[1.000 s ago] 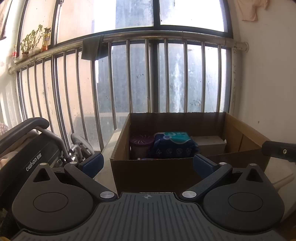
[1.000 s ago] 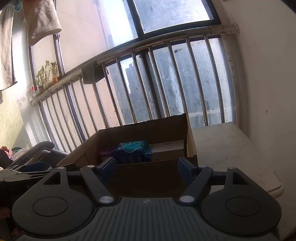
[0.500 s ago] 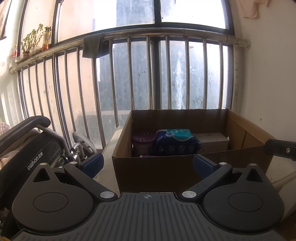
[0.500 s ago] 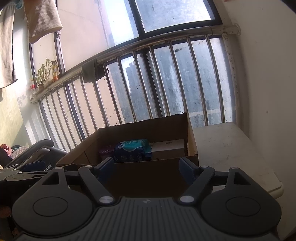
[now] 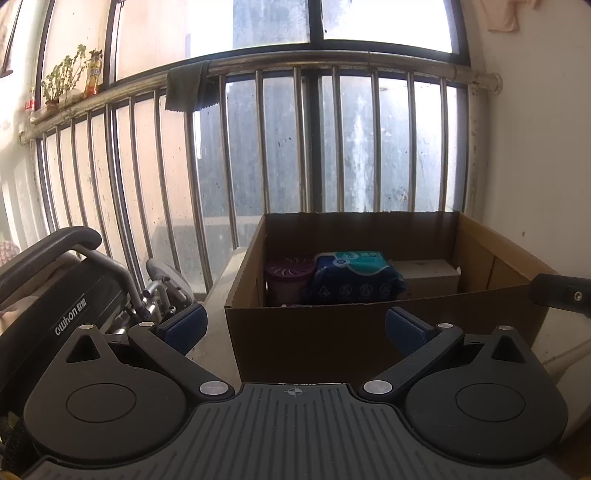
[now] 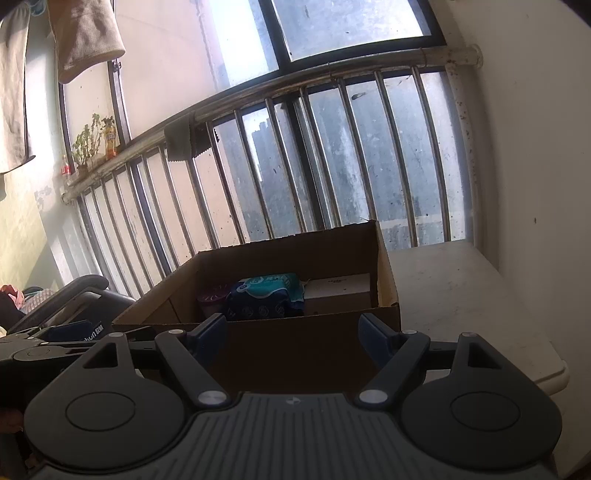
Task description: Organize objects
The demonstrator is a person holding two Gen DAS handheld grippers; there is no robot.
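Looking along our left gripper, we see its blue-padded fingers spread wide apart with nothing between them, held just short of the near wall of an open cardboard box. Inside the box, against its far wall, three things sit in a row: a purple round container at the left, a dark blue and teal soft pack touching it in the middle, and a pale carton at the right. The box stands on a pale table, whose edge shows at the box's left. Further left is a black wheelchair with white lettering on its frame. Behind the box rises a metal railing with a dark cloth draped over its top bar, and potted plants stand on the ledge at far left.

From the right wrist camera, our right gripper also stands apart and empty, its fingers level with the near rim of the same box. The soft pack lies in the middle of the box's far side, the carton just to its right, and the purple container partly hidden at its left. To the right of the box, the table top runs to the white wall. Clothes hang at upper left.
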